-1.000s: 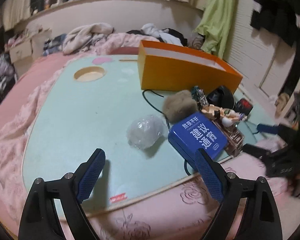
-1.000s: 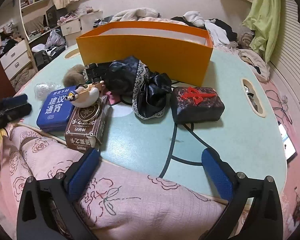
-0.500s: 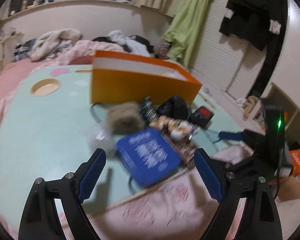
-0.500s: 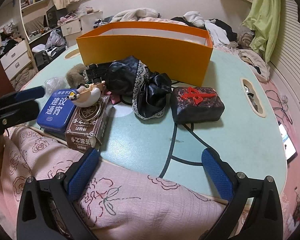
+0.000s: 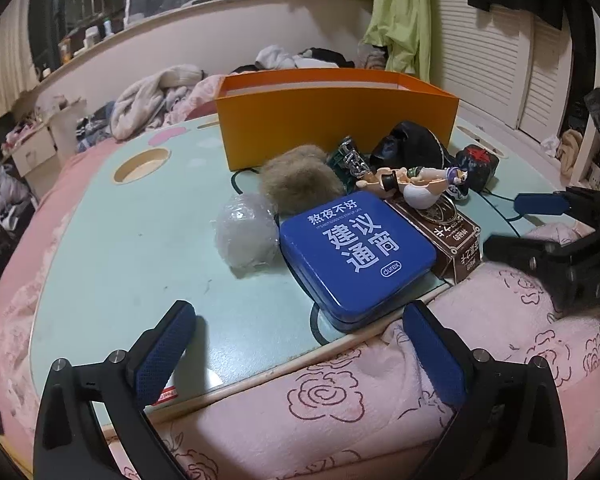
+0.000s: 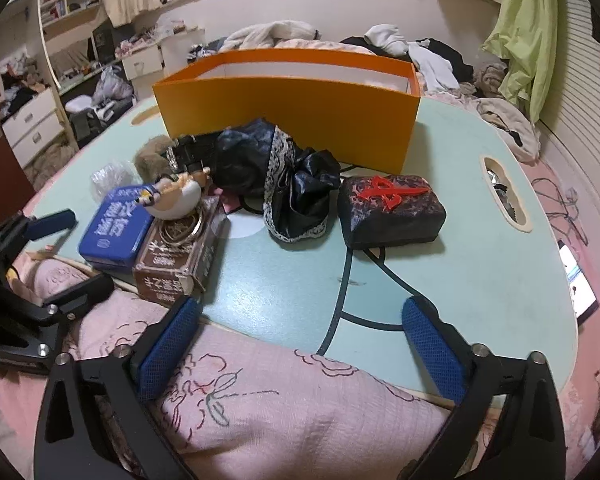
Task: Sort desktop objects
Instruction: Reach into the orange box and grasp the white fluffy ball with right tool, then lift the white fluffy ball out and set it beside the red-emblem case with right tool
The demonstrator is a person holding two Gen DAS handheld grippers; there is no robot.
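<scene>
Orange box [image 5: 336, 120] stands open-topped on the mint table [image 5: 140, 248], used here as landmark. In front of the orange box, toward the near table edge: fur ball [image 5: 296, 176], crumpled clear wrap [image 5: 246, 236] beside it, blue tin [image 5: 356, 252] flat at the near edge, brown carton [image 5: 448, 232] touching the tin's side, figurine in a white bowl [image 5: 420, 188] sitting on the carton. Black lace-trimmed cloth [image 6: 276, 176] lies directly against the box's front wall; dark case with red emblem [image 6: 392, 208] sits in front of the box's right corner, clear of the cloth. Left gripper [image 5: 296, 344] pitched downward over the near table edge, blue pads spread wide, nothing between them; blue tin just ahead of the right-hand pad. Jaws have just been opening. Right gripper [image 6: 300, 336] also angled down, over the pink quilt [image 6: 280, 404] at the table's edge, pads apart and empty; jaws have just been closing slightly. Versus one second ago: left wrist view has swung rightward and closer, so the tin now sits near centre and the orange box faces more squarely; right wrist view unchanged, except that the left gripper now reaches further into its left margin, beside the tin
</scene>
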